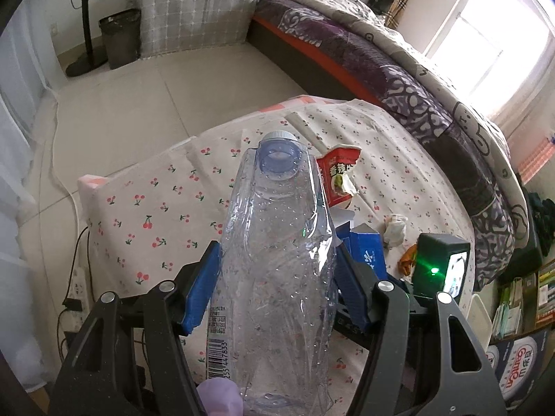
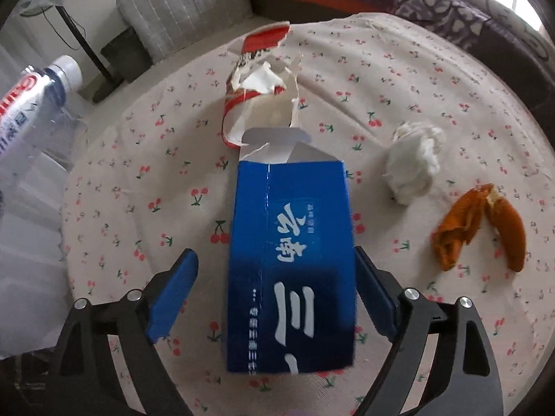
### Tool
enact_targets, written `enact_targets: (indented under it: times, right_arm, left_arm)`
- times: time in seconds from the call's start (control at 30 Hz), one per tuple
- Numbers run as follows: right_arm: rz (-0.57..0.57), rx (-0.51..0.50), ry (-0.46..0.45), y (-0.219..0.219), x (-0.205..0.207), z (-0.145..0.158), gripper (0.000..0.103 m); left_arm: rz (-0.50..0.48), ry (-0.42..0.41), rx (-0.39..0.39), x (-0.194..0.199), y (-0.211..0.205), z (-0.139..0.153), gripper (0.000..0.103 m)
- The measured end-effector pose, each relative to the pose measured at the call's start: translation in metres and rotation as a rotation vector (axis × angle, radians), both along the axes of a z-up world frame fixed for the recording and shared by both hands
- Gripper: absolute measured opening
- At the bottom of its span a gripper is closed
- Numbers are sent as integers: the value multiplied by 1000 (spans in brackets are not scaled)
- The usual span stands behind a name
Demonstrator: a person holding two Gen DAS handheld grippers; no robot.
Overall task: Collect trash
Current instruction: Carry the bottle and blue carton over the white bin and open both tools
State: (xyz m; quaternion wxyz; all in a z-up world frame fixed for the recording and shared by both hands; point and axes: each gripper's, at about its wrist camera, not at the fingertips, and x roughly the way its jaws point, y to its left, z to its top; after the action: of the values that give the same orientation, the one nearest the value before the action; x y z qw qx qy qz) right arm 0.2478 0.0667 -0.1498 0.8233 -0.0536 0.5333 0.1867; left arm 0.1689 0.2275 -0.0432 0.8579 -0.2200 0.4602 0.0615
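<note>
Items counted on the tabletop (image 2: 433,69), which is covered with a cherry-print cloth: one blue carton (image 2: 295,260), one torn red-and-white carton (image 2: 258,79), one crumpled white tissue (image 2: 414,163), one piece of orange peel (image 2: 482,225). A fifth item, one clear plastic bottle (image 1: 277,260) with a white cap, is off the cloth, held in the left tool (image 1: 277,284).

Left tool: both blue pads press the bottle's sides, cap pointing away from the camera. The bottle's wall is creased and beaded with droplets. A barcode strip runs along its lower left; the digits "447833" can be read, the rest is partly cut off. In the right wrist view the same bottle shows at the left edge with a red-and-white label; its lettering is too blurred to read.

Right tool (image 2: 277,291): jaws wide, one either side of the blue carton, neither pad touching it. The carton lies flat, top flap open and pointing away. It bears large white Chinese characters; I do not transcribe them.

Red carton: Chinese characters on the front, partly hidden.

A box at the lower right of the left wrist view reads "Gainon" or similar, uncertain.

One dark bin (image 1: 121,36) stands on the floor beyond the tabletop.
</note>
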Motion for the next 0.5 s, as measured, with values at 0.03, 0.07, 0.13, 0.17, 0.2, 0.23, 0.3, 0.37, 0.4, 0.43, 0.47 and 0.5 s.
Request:
enact_targets:
  times: [0.03, 0.07, 0.13, 0.17, 0.2, 0.23, 0.3, 0.37, 0.4, 0.43, 0.47, 0.5]
  right_arm:
    - [-1, 1, -18, 0, -1, 1, 69]
    - [-2, -3, -21, 1, -1, 1, 57]
    - [-14, 8, -27, -1, 1, 4, 55]
    - [-16, 10, -46, -2, 0, 9, 55]
    - [-16, 5, -71, -3, 1, 15, 55]
    - [-17, 1, -91, -3, 0, 21, 55]
    - [-25, 5, -130, -7, -2, 35, 55]
    - [-35, 12, -174, -13, -4, 51, 55]
    - [-39, 13, -192, -15, -4, 58, 55]
    - [-43, 15, -214, -18, -6, 67, 55]
    - [-48, 17, -227, -21, -7, 72, 55]
    - [-57, 21, -245, -26, -8, 80, 55]
  left_arm:
    - [2, 0, 0, 0, 1, 0, 61]
    - [4, -1, 1, 0, 1, 0, 61]
    - [5, -4, 4, 0, 1, 1, 61]
    - [7, -6, 6, 0, 1, 1, 61]
    - [8, -8, 8, 0, 1, 2, 61]
    - [10, -11, 9, 0, 1, 3, 61]
    - [11, -21, 9, -1, -1, 5, 61]
    - [9, -32, 8, -1, -5, 8, 61]
    - [7, -39, 8, -1, -6, 10, 61]
    - [3, -50, 10, -1, -10, 13, 61]
    - [-1, -57, 12, -1, -12, 15, 61]
    - [-5, -63, 14, 0, -14, 17, 61]
